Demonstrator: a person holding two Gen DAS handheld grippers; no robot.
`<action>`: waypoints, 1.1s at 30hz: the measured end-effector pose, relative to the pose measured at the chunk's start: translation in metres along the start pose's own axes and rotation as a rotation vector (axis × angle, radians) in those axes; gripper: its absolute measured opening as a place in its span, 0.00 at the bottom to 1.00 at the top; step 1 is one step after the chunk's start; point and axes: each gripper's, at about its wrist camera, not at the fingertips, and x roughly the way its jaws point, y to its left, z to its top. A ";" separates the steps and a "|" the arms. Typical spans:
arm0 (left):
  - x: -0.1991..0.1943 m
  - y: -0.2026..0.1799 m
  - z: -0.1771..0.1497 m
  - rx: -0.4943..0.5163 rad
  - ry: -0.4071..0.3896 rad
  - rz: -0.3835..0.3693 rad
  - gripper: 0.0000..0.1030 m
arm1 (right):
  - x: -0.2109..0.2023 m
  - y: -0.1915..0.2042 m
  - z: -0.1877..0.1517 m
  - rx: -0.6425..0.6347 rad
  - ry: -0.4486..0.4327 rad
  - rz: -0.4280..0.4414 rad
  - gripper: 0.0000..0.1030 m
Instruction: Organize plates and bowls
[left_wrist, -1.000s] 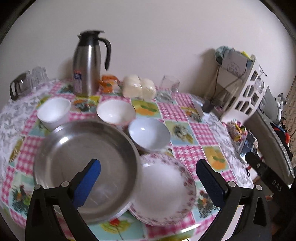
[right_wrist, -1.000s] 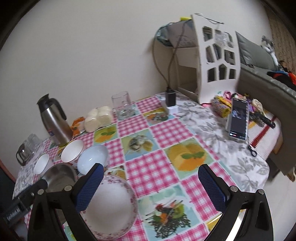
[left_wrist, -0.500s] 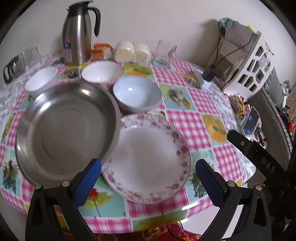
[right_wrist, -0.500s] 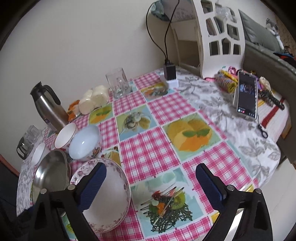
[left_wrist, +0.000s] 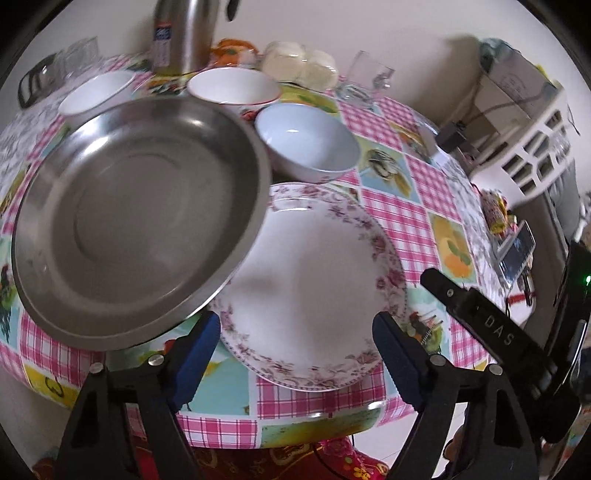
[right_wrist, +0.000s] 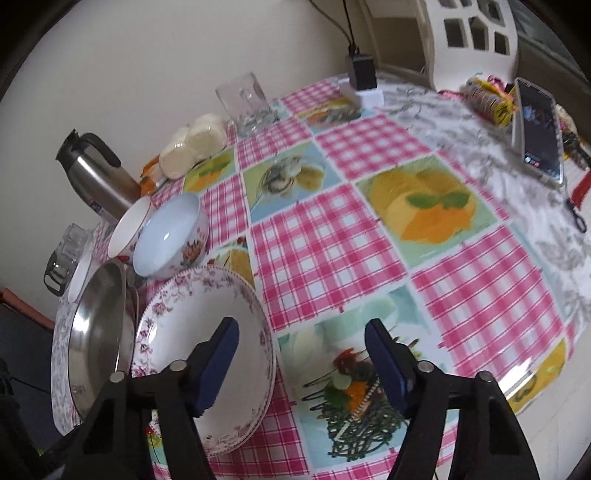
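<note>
A white plate with a pink floral rim (left_wrist: 314, 288) lies near the table's front edge. A large steel plate (left_wrist: 140, 221) overlaps its left rim. Behind them stand a pale blue bowl (left_wrist: 306, 140), a red-rimmed white bowl (left_wrist: 232, 86) and a small white bowl (left_wrist: 96, 92). My left gripper (left_wrist: 295, 332) hangs over the floral plate's near edge, its jaws closing, with the rim between them and untouched. My right gripper (right_wrist: 303, 332) straddles the floral plate's (right_wrist: 207, 332) right rim, one finger over the plate and one over the cloth. Its jaws are closing too.
A steel flask (left_wrist: 184, 33), a glass mug (left_wrist: 365, 77) and pale round packs (left_wrist: 299, 66) line the back. A phone (right_wrist: 539, 129), a charger (right_wrist: 364, 74) and a white lattice basket (left_wrist: 528, 140) sit at the right. The checked tablecloth's edge (left_wrist: 295, 424) is just below my grippers.
Both grippers have come down toward the floral plate and tipped more steeply at the table. The jaws of each have narrowed. The dishes have not moved.
</note>
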 end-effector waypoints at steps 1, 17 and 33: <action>0.001 0.002 0.001 -0.010 0.002 -0.001 0.82 | 0.002 0.001 -0.001 -0.004 0.007 0.003 0.63; 0.019 0.027 0.001 -0.121 0.035 0.014 0.63 | 0.041 0.007 -0.010 0.008 0.104 0.065 0.17; 0.036 0.017 0.000 -0.089 0.060 0.014 0.59 | 0.026 -0.013 -0.005 -0.002 0.117 -0.049 0.17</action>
